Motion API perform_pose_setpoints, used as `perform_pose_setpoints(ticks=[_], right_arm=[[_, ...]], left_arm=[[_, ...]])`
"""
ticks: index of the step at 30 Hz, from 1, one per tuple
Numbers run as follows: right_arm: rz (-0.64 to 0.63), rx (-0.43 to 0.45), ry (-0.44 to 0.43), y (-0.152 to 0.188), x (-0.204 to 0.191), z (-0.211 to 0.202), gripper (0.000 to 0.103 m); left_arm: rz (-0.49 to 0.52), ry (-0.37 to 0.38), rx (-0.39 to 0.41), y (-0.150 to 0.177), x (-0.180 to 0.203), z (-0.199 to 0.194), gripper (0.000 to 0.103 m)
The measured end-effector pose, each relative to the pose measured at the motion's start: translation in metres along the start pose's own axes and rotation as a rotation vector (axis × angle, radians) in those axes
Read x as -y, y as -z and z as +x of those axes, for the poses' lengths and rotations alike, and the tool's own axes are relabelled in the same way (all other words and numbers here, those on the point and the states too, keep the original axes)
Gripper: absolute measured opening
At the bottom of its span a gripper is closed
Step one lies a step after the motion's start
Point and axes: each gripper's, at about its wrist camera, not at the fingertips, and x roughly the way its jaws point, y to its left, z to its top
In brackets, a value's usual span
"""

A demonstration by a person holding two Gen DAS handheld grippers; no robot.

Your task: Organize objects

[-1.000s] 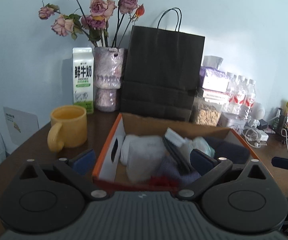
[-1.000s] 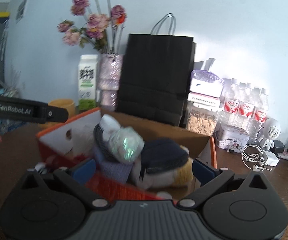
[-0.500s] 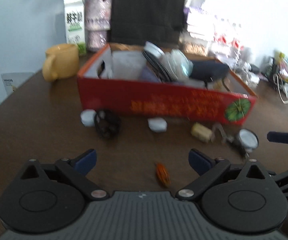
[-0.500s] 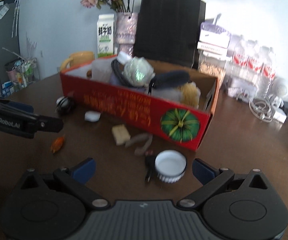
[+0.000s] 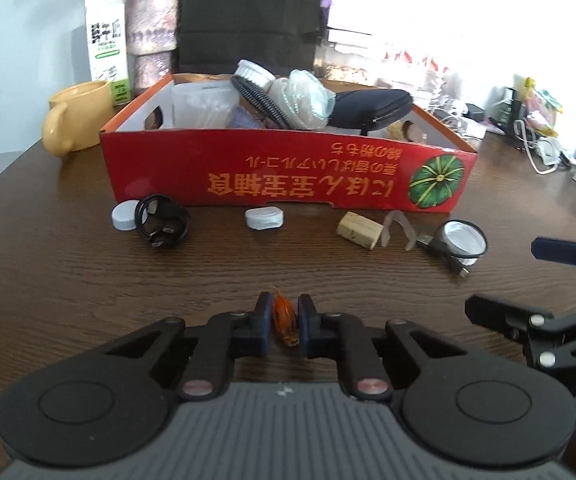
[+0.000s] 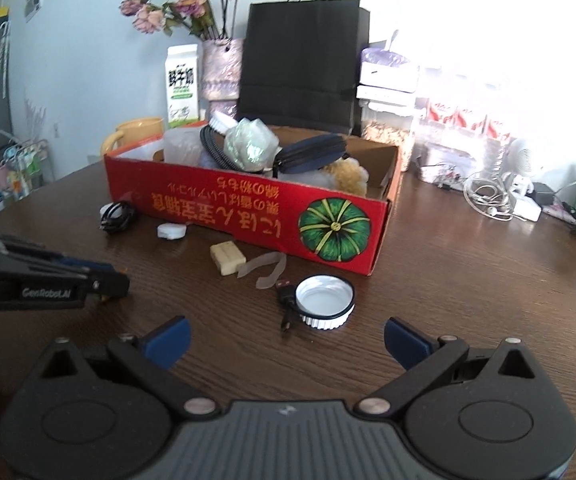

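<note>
Left gripper (image 5: 284,322) is clenching a small orange object (image 5: 284,318) on the worktop (image 5: 68,280), jaws just closed on it. Right gripper (image 6: 286,338) is hanging released w/ jaws wide, nr white cap (image 6: 325,301), in front of red box (image 6: 248,216).

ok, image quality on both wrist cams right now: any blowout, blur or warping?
Left wrist: upper right blown out white behind the box, the shelf items there washed out; table grain sharp, no motion blur; edges bow with fisheye. Right wrist: same glare upper right washing out the bottles; cap crisp; dark corners.
</note>
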Motion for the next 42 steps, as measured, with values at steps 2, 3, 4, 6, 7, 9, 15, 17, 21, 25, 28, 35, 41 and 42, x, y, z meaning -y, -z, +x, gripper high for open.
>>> perform_pose_setpoints(ticks=[2, 3, 4, 6, 7, 9, 15, 17, 21, 25, 28, 35, 41, 42], right_arm=[[0.008, 0.014, 0.015, -0.001, -0.001, -0.002, 0.103], [0.012, 0.018, 0.024, -0.001, -0.002, -0.002, 0.103], [0.016, 0.023, 0.032, -0.001, -0.003, -0.002, 0.103], [0.022, 0.032, 0.046, -0.001, -0.003, -0.002, 0.103], [0.022, 0.037, 0.053, -0.002, -0.003, -0.001, 0.103], [0.022, 0.041, 0.067, -0.002, -0.002, 0.000, 0.103], [0.011, 0.011, 0.080, -0.006, 0.008, 0.016, 0.078], [0.013, -0.001, 0.092, -0.009, 0.011, 0.022, 0.073], [0.063, -0.005, 0.093, -0.014, 0.020, 0.030, 0.051], [0.135, -0.015, 0.085, -0.016, 0.030, 0.036, 0.040], [0.179, -0.021, 0.086, -0.016, 0.036, 0.039, 0.029], [0.168, -0.008, 0.069, -0.014, 0.031, 0.039, 0.005], [0.157, 0.046, 0.053, -0.018, 0.023, 0.026, 0.002], [0.156, 0.057, 0.050, -0.019, 0.022, 0.023, 0.002]], left_arm=[[0.010, 0.018, 0.012, -0.001, -0.002, -0.003, 0.014], [0.013, 0.026, 0.021, -0.002, -0.003, -0.005, 0.014], [0.017, 0.033, 0.030, -0.004, -0.004, -0.006, 0.014], [0.020, 0.046, 0.044, -0.006, -0.007, -0.009, 0.014], [0.022, 0.052, 0.049, -0.007, -0.009, -0.011, 0.014], [0.027, 0.066, 0.057, -0.009, -0.013, -0.015, 0.014], [0.017, 0.072, 0.090, -0.008, -0.029, -0.030, 0.014], [0.004, 0.068, 0.097, -0.007, -0.034, -0.034, 0.014], [-0.013, 0.067, 0.105, -0.003, -0.043, -0.040, 0.014], [-0.023, 0.071, 0.117, 0.000, -0.048, -0.045, 0.014], [-0.021, 0.076, 0.123, 0.001, -0.050, -0.048, 0.014], [-0.025, 0.084, 0.127, 0.004, -0.052, -0.051, 0.014], [-0.031, 0.085, 0.136, 0.005, -0.054, -0.054, 0.014], [-0.031, 0.087, 0.137, 0.004, -0.055, -0.054, 0.014]])
